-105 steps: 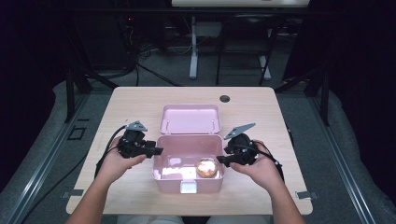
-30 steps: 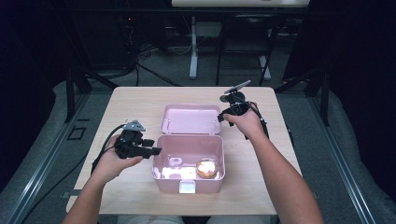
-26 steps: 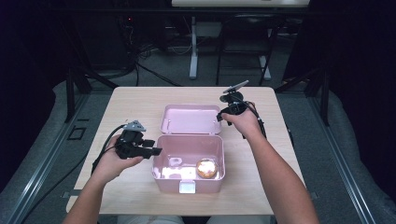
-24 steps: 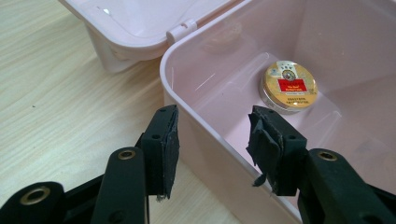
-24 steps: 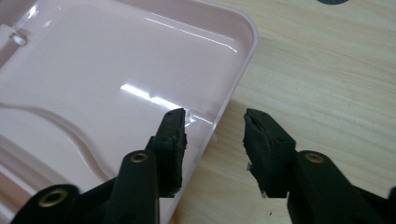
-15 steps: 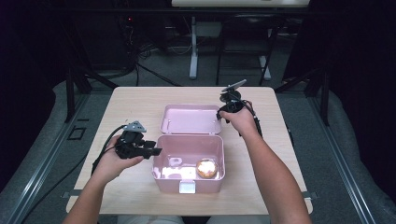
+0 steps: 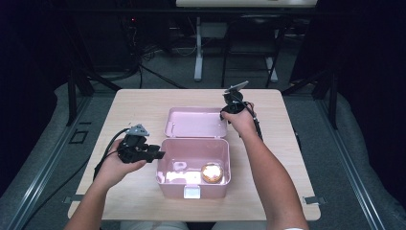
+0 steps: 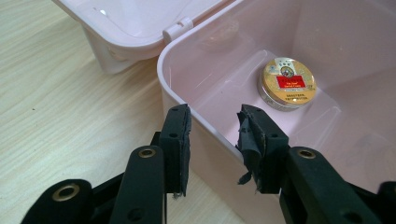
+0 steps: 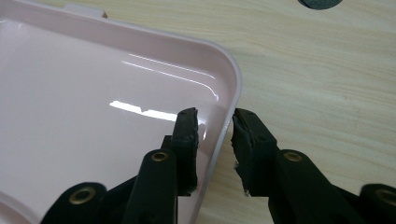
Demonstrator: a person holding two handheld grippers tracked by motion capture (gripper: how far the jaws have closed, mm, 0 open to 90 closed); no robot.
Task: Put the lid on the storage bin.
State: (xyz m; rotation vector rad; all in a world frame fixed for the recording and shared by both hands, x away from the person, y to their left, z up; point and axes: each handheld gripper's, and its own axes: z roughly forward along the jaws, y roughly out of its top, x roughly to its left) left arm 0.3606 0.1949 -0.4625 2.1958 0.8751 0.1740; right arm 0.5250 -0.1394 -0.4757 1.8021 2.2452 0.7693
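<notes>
An open pink box point(image 7: 172, 187) stands at the table's near middle, and its lid point(image 7: 196, 122) lies flat behind it. A round gold tin point(image 7: 212, 172) with a red label point(image 8: 287, 84) lies inside at the right. My left gripper point(image 7: 160, 154) straddles the box's left wall point(image 8: 215, 172): one pad point(image 8: 180, 140) is outside and the other inside, with gaps to the wall. My right gripper point(image 7: 224, 114) straddles the lid's right rim point(image 9: 226, 112), one pad point(image 9: 187, 140) over the lid's inner face. Both sets of jaws have just been closing and neither presses.
A small black disc point(image 9: 320, 3) lies on the wooden table point(image 7: 297, 158) beyond the lid's corner. Bare tabletop lies left and right of the box. Dark floor, stands and cables lie beyond the far edge.
My right hand has left the box's right side, gone to the lid's far right edge and sunk a little onto it. My left hand stays at the box's left wall.
</notes>
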